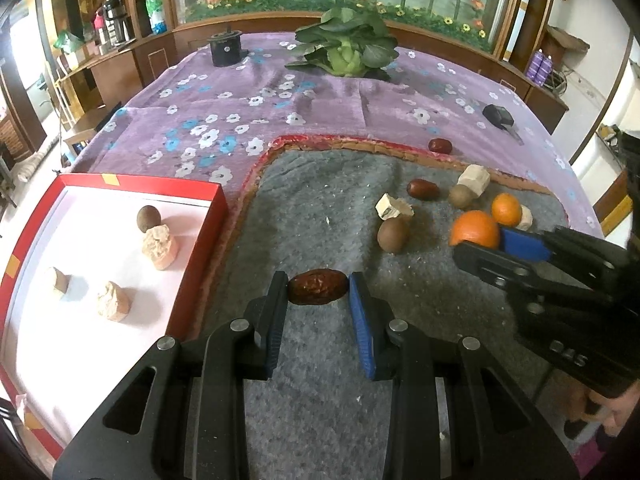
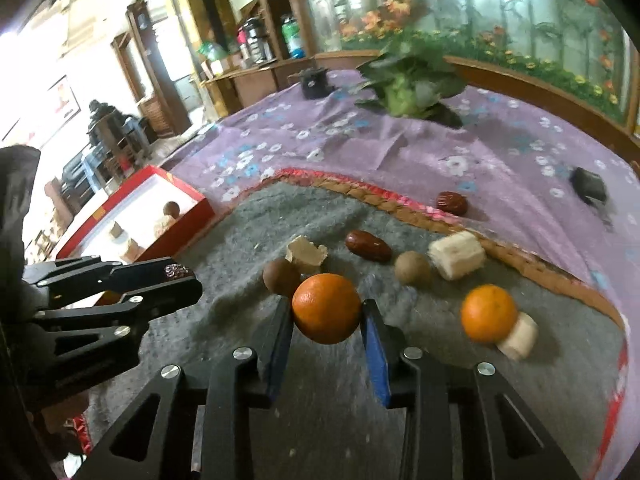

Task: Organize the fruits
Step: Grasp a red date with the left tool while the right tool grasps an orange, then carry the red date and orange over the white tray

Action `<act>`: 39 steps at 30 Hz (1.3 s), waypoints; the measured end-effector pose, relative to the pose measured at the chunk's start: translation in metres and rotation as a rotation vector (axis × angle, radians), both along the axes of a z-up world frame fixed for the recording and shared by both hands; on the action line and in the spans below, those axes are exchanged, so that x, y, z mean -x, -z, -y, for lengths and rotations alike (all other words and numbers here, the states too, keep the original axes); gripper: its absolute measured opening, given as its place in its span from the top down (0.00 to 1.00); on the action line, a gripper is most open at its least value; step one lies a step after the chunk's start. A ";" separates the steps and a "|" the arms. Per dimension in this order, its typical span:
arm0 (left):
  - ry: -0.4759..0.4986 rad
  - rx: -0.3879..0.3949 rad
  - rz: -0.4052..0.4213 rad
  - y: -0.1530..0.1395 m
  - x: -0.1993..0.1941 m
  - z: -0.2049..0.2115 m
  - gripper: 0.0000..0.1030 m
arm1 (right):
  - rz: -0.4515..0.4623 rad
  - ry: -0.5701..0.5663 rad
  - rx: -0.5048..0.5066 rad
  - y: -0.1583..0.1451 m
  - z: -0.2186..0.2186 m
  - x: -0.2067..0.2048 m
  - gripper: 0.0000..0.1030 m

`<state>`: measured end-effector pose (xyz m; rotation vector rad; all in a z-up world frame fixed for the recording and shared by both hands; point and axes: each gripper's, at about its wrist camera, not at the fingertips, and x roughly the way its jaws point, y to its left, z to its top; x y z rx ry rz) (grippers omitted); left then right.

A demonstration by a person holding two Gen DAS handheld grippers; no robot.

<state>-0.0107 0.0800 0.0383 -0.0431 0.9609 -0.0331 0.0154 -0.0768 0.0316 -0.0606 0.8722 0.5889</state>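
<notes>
My left gripper point(image 1: 318, 292) is shut on a wrinkled red date point(image 1: 317, 293) just above the grey mat point(image 1: 320, 208), right of the red box point(image 1: 216, 208). The box holds a brown round fruit point(image 1: 149, 219) and three pale chunks point(image 1: 160, 248). My right gripper point(image 2: 326, 312) is shut on an orange point(image 2: 326, 308), both blue pads against its sides. A second orange point(image 2: 489, 313), two dates point(image 2: 368, 246), two brown round fruits point(image 2: 412, 267) and pale chunks point(image 2: 456, 260) lie loose nearby. In the right wrist view the left gripper point(image 2: 188, 276) shows at the left with the date.
A leafy green vegetable point(image 1: 346, 46) and a black pot point(image 1: 226, 48) stand at the back of the purple floral cloth point(image 1: 224, 112). A small black object point(image 1: 498, 115) lies at the right. One date point(image 1: 440, 145) rests on the cloth beyond the mat's braided edge.
</notes>
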 end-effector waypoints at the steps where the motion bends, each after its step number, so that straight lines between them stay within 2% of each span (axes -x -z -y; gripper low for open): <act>1: -0.001 -0.002 0.005 -0.002 0.002 0.000 0.71 | 0.001 0.001 -0.009 -0.002 0.001 0.003 0.67; 9: -0.022 -0.028 0.043 -0.014 0.018 -0.009 0.71 | 0.009 -0.008 -0.010 -0.012 -0.008 0.031 0.67; 21: -0.083 -0.038 0.071 -0.026 0.036 -0.044 0.71 | 0.038 -0.104 -0.004 -0.027 -0.058 0.054 0.67; 39: -0.230 -0.048 0.061 -0.021 0.041 -0.123 0.71 | 0.045 -0.263 0.034 -0.030 -0.146 0.051 0.68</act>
